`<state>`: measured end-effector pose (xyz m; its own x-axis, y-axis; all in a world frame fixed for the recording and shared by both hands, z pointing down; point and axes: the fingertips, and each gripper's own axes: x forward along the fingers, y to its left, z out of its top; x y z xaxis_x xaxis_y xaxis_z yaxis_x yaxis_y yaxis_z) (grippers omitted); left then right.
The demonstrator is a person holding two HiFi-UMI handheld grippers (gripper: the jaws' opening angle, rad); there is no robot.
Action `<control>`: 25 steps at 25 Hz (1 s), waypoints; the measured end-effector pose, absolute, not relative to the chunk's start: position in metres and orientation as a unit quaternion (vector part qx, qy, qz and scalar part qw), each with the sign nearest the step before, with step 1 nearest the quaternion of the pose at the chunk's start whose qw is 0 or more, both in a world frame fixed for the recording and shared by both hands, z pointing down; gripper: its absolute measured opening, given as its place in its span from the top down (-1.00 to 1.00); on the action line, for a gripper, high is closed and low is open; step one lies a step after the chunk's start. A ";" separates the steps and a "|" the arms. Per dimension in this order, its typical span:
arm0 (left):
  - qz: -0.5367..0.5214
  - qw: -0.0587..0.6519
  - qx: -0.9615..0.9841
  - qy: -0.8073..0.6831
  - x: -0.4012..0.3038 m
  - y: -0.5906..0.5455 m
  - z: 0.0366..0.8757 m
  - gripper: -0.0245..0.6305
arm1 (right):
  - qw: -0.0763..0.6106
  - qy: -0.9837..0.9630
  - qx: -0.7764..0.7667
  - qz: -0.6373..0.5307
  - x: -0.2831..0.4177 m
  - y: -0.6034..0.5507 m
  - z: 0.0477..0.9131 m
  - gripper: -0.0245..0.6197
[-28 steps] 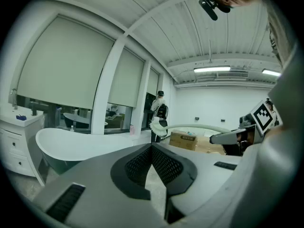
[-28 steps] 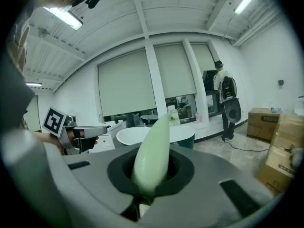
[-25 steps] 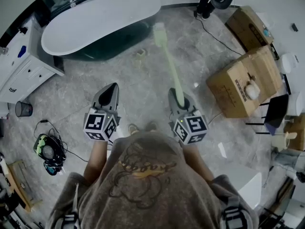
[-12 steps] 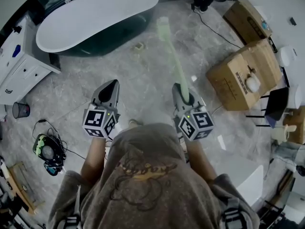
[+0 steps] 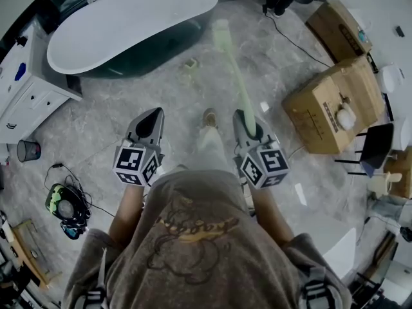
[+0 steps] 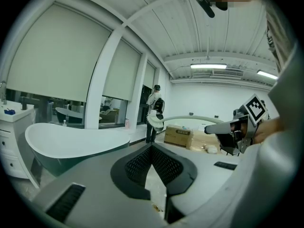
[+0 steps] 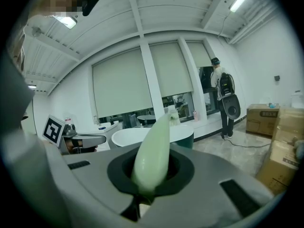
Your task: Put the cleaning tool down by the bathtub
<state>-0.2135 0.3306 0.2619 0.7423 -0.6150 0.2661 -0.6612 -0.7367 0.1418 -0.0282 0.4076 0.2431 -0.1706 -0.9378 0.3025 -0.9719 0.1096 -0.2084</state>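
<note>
Grey marbled floor [image 5: 161, 102] fills the head view, with the white-rimmed, dark-sided bathtub [image 5: 129, 18] across the upper left and cardboard boxes [image 5: 328, 105] at the right edge. A second ago only toes showed close to the body. Now a leg with a shoe [image 5: 209, 117] has come forward into the gap between the two grippers, and the brush end of the tool has shifted a little up the frame. I read this as the person stepping toward the tub, so the job is in its approach. The tool has not been set down, and open floor lies between the person and the tub.

The cleaning tool [image 5: 235, 76], a pale green long-handled brush, is carried clear of the floor. It runs from the lower middle of the frame up to its brush end near the top centre, just right of the tub's right end. The right gripper [image 5: 246, 122] is clamped on the near end. In the right gripper view the handle [image 7: 154, 141] rises from between the dark fingers [image 7: 183, 170], which press it on both sides, and it points toward the tub beyond. The left gripper [image 5: 153, 116] carries nothing, its jaws closed tip to tip, well to the left of the tool.
</note>
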 end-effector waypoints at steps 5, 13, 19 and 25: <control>0.103 0.118 0.925 -0.345 -0.199 0.296 0.270 0.89 | 0.047 -0.751 0.635 0.176 -0.012 0.372 0.246 0.90; 0.115 0.121 0.924 -0.344 -0.168 0.223 0.276 0.89 | 0.044 -0.754 0.629 0.185 0.017 0.298 0.252 0.90; 0.121 0.121 0.919 -0.356 -0.139 0.165 0.263 0.89 | 0.050 -0.761 0.616 0.197 0.052 0.239 0.247 0.90; 0.120 0.127 0.908 -0.380 -0.108 0.109 0.258 0.89 | 0.054 -0.781 0.590 0.198 0.084 0.176 0.242 0.90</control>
<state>-0.1081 0.1092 0.2584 0.6828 -0.6593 0.3148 -0.7204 -0.6793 0.1398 0.0841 0.1761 0.2423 -0.2986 -0.9001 0.3172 -0.9427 0.2263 -0.2451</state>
